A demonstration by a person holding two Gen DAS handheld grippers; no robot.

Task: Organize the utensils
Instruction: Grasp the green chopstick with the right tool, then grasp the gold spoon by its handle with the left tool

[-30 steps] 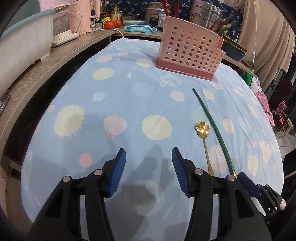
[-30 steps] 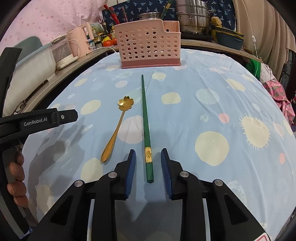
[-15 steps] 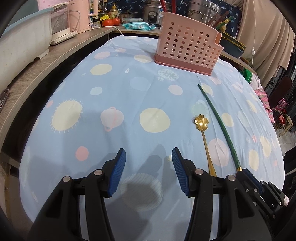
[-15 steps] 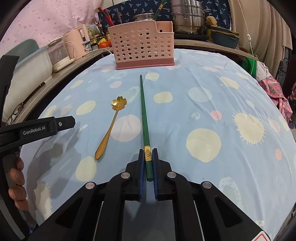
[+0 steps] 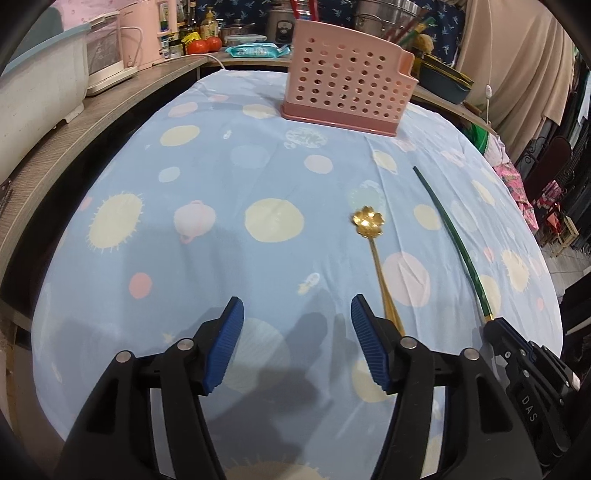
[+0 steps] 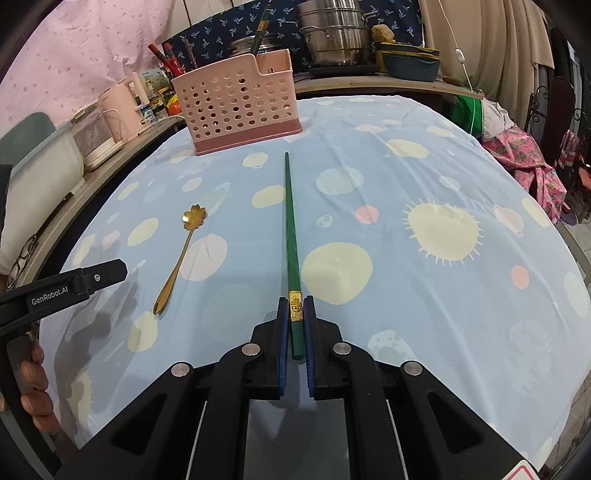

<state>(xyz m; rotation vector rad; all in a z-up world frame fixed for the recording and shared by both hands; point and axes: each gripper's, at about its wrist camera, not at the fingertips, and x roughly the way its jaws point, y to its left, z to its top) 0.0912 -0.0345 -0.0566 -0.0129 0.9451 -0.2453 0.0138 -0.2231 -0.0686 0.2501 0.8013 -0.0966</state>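
Observation:
A green chopstick (image 6: 290, 229) with a gold band lies pointing at the pink perforated utensil holder (image 6: 238, 103). My right gripper (image 6: 296, 306) is shut on its thick near end. Left of it lies a gold spoon (image 6: 177, 258) with a flower-shaped bowl. In the left wrist view my left gripper (image 5: 295, 314) hovers over the cloth with its jaws opening and nothing between them. The gold spoon (image 5: 373, 240) lies just right of its right finger, the green chopstick (image 5: 452, 236) further right, held by the right gripper (image 5: 493, 325). The pink holder (image 5: 347, 96) stands at the far end.
The table wears a blue cloth with pale dots (image 5: 221, 206). A wooden counter (image 5: 92, 118) runs along the left with a kettle and appliances. Pots (image 6: 336, 33) and bowls stand behind the holder. A hand (image 6: 33, 384) holds the left gripper's handle.
My right gripper closed on the chopstick's thick end. The left gripper drifted sideways over the cloth and its jaws spread a little wider. The spoon stays in place.

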